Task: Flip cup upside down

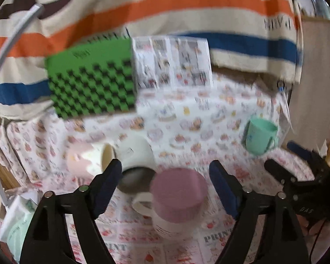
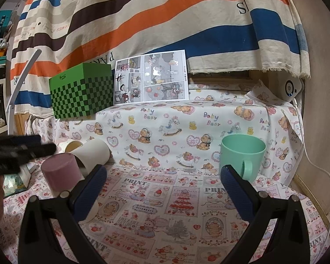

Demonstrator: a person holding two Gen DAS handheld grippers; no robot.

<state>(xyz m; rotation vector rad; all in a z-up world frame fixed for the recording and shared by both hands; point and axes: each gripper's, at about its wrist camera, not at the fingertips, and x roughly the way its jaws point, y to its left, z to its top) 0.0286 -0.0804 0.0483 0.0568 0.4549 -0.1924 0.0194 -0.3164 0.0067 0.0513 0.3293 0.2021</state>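
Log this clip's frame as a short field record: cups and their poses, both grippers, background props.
pink-based mug: upside down, between the left gripper's fingers
white cup: on its side
pale cup: on its side, beside the white cup
green mug: upright, mouth up
left gripper: open, nothing clamped
right gripper: open, empty
props: green checkered box, comic sheet
surface: printed cloth

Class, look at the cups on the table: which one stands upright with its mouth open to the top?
The green cup. The pink-bottomed cup is already upside down, and the white cup lies on its side.
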